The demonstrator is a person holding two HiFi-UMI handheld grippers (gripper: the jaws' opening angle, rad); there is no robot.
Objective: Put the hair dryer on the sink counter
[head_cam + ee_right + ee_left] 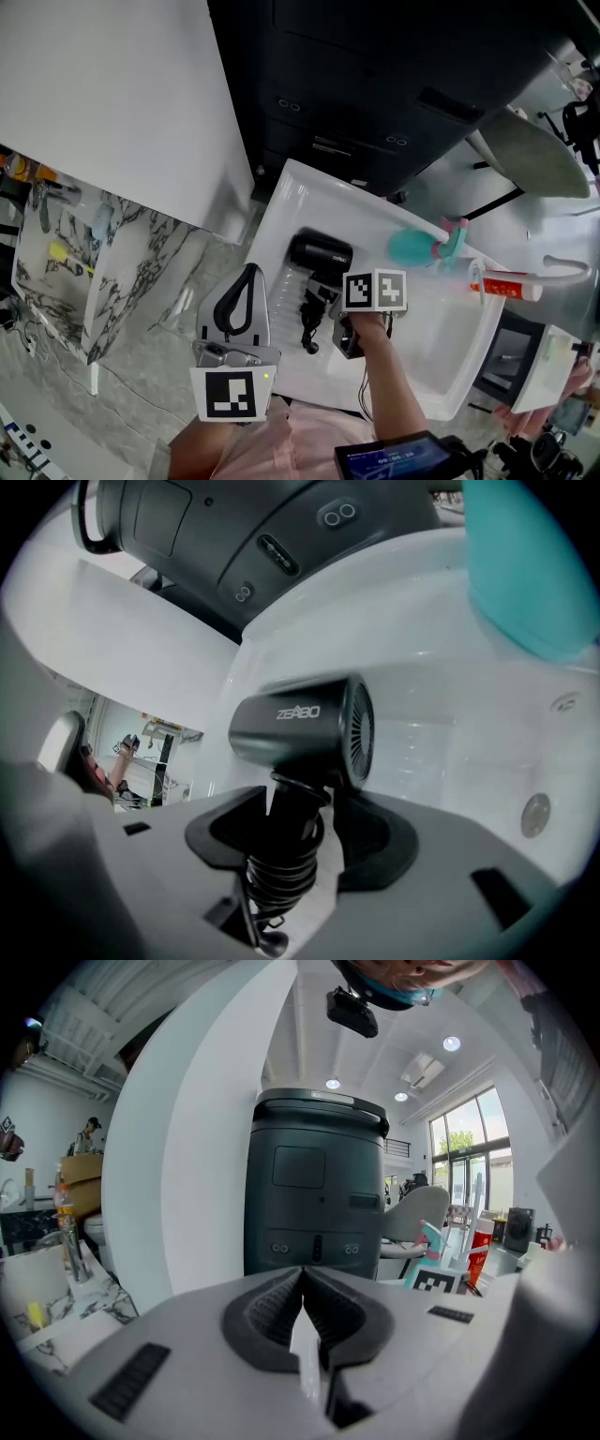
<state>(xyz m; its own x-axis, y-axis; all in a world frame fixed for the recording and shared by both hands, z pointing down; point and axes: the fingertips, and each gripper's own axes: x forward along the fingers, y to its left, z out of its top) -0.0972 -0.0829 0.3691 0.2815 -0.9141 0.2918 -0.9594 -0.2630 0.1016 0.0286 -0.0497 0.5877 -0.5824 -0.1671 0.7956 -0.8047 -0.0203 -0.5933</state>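
Note:
The black hair dryer (319,255) lies on the white sink counter (281,211), its barrel toward the far rim. In the right gripper view the hair dryer (300,726) fills the middle, and its handle, wound with the cord, stands between the jaws. My right gripper (319,314) (300,829) is open around that handle: a strip of white counter shows between the handle and the right pad. My left gripper (249,274) (303,1283) hangs shut and empty over the counter's left edge, a little way left of the dryer.
A teal spray bottle (417,246) (525,564) lies right of the dryer, a red and white tube (506,286) beyond it. A dark cabinet (375,84) (314,1185) stands behind the counter. A white panel (112,94) and marble surface (141,267) are at the left.

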